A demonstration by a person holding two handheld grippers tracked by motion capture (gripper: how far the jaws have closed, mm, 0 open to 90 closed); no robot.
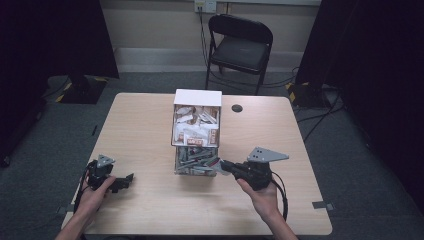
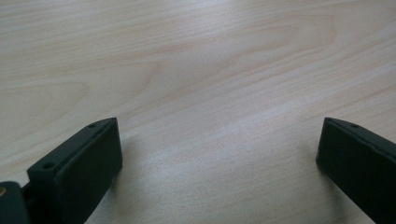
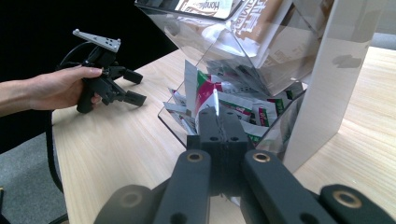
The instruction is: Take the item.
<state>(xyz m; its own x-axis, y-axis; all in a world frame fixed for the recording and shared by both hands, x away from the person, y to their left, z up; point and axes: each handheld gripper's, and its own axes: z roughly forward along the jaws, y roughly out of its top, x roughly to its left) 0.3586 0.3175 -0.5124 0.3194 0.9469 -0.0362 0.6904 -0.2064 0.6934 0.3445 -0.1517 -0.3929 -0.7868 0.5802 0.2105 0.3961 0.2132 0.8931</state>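
Right gripper [image 3: 219,122]: black jaws fully together, pinching a thin green-and-white sachet [image 3: 205,95] by its lower edge; the sachet stands roughly upright out of the jaw tips, long axis along the jaw line. Landmark is the clear acrylic two-tier dispenser box [image 1: 196,131] at mid-table. The right gripper [image 1: 223,165] sits at the box's near right corner, tips right at the mouth of the lower tier, where more green-and-white sachets [image 3: 252,112] lie jumbled; the upper tier holds brown-and-white packets [image 1: 195,127]. The held sachet is at the rim of that lower opening, partly clear of the pile; cannot tell whether it touches the neighbours. Key relation: the opening faces the person, so the sachet likely comes out by pulling back toward the near edge of the light wooden table [image 1: 150,210], away from the box, along the jaw axis. Risk: dragging a neighbour out with it. Left gripper [image 1: 117,183]: near left of the box, well apart, low over bare tabletop [image 2: 210,70], jaws spread wide with nothing between. The right hand [image 1: 263,197] is clearly the nearer one to the box.
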